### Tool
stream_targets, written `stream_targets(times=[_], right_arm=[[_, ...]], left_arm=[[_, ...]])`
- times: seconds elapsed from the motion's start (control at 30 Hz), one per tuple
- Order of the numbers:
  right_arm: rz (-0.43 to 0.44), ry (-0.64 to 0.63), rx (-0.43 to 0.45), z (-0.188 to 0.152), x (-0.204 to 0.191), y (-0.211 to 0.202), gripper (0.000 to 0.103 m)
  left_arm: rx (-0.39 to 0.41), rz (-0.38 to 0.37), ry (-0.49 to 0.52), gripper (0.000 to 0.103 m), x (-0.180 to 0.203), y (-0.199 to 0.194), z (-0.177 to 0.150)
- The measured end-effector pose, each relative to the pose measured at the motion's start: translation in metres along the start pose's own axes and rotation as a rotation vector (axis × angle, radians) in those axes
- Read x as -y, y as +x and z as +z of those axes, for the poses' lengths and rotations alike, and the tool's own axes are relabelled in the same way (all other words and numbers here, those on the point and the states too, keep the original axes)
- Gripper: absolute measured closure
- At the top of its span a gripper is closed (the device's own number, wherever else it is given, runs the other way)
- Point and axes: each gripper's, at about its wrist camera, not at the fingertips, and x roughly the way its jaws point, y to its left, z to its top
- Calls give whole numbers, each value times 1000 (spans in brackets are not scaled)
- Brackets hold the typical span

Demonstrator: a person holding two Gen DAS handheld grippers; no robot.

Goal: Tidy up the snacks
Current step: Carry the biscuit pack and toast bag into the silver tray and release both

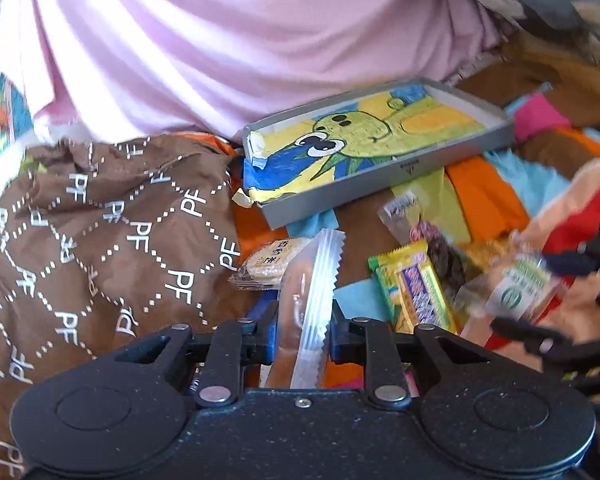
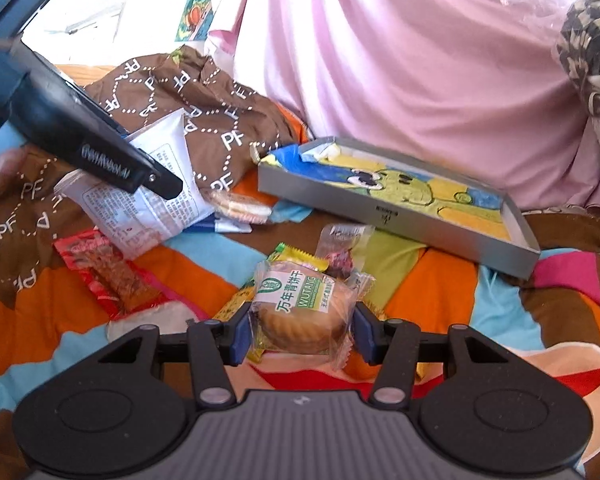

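Both grippers loaded. Right gripper [image 2: 302, 326] is clamped on a round biscuit pack [image 2: 300, 312] with a green "WUTANG" label, pads on either side of the wrapper, held just above the loose snacks. Left gripper [image 1: 304, 330] is closed on a long white-wrapped snack [image 1: 306, 304], pinched across its width near one serrated seal.

Likely target is the shallow grey tray [image 2: 392, 216], lined with a cartoon drawing, lying tilted on the patchwork bedspread [image 2: 452, 280] beyond the pile; nothing in it yet.

Still loose on the bedspread: yellow-green bar [image 1: 414, 292], red-wrapped bar [image 2: 112, 276], sandwich cookie [image 2: 240, 206], small clear-wrapped sweet [image 2: 340, 250]. Brown "PF" printed fabric [image 1: 100, 240] bunches to one side.

Risks, as judged:
- Both grips are on slippery film, so the packs could slide out in transit.
- Tray sits on soft bedding, so a firm drop may tip it.
- Both grippers converge on one tray and may collide.

View differences: the right wrist shows the left gripper's pack from the side, with its printed text, plus the red bar. Left wrist shows the tray lining nearly whole; the right gripper there is motion-blurred.
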Motion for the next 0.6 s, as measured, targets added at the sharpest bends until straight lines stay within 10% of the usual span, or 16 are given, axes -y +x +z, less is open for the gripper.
stream_targets(times=[0.6], right_arm=[[-135,153,109,15,52,22,47]], left_arm=[[-59,-175,-288,79,-15,4,64]])
